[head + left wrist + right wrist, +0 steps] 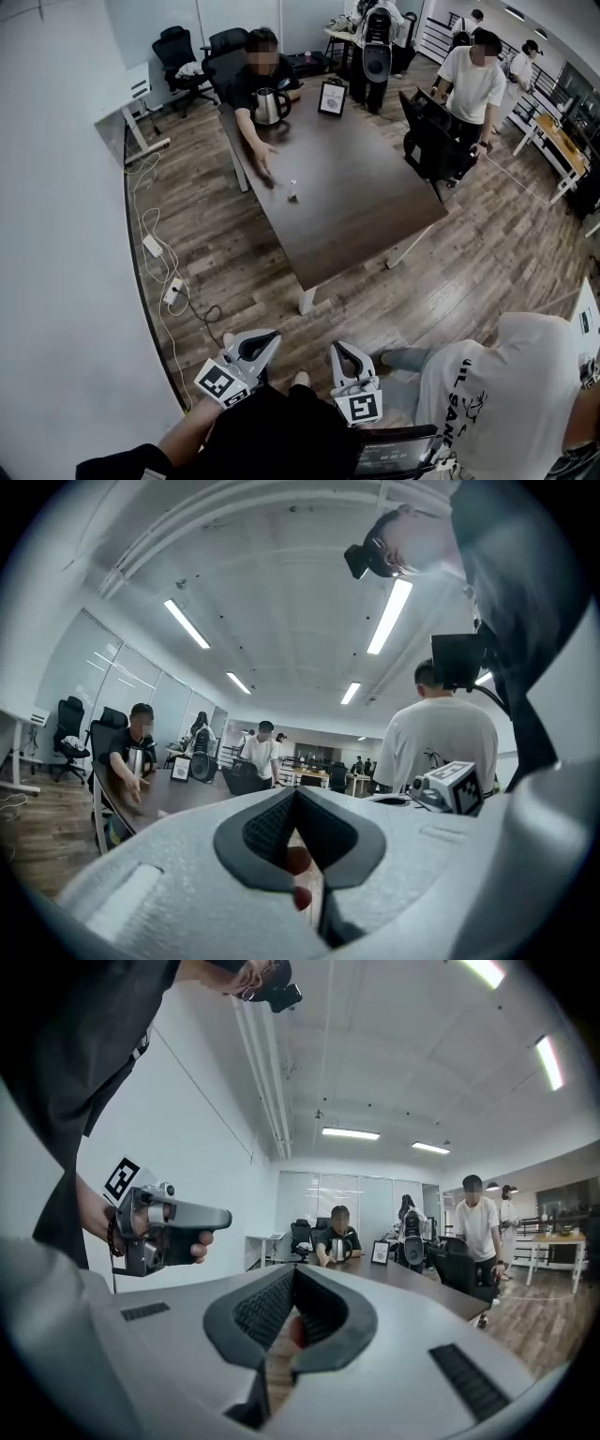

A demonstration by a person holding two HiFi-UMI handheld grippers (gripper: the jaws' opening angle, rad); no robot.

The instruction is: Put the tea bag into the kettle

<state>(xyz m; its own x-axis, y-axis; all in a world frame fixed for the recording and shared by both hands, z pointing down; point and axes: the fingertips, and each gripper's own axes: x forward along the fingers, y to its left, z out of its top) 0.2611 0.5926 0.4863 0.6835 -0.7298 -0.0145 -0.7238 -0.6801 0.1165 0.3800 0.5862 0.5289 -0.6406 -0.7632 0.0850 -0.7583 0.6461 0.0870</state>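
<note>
Your right gripper point(293, 1272) is clenched: the two dark pads meet at their tips with nothing caught between them, and only a sliver of wood floor shows through the slit below. It's the same on your left gripper point(296, 795), with pads pressed together and nothing in the grip. Both point out level. In the head view they sit side by side at the bottom centre of the frame, each with its marker cube facing the camera.

Beyond the jaws there is bare wood floor point(234, 281), then the near corner of the dark table point(366, 197), which fills the middle of the head view. You're well apart from it.

The tea bag point(292, 190) is a small white speck lying on the tabletop left of centre, too small to make out in detail. Just beside it, up and to the left, a seated person point(258, 70) stretches an arm across the table, the hand point(268, 169) down near the bag. Whether it touches the bag, you can't tell from here.

The kettle point(267, 106), shiny steel with a dark handle, stands upright at the table's far end in the upper middle of the frame, right in front of that seated person. A framed sign point(332, 97) stands just to its right.

A standing person in a white shirt point(473, 80) is at upper right behind a dark chair. Another person in a white hooded top point(506, 394) fills the lower right corner, close by your right gripper. White cables point(155, 246) trail along the wall at the left edge.
</note>
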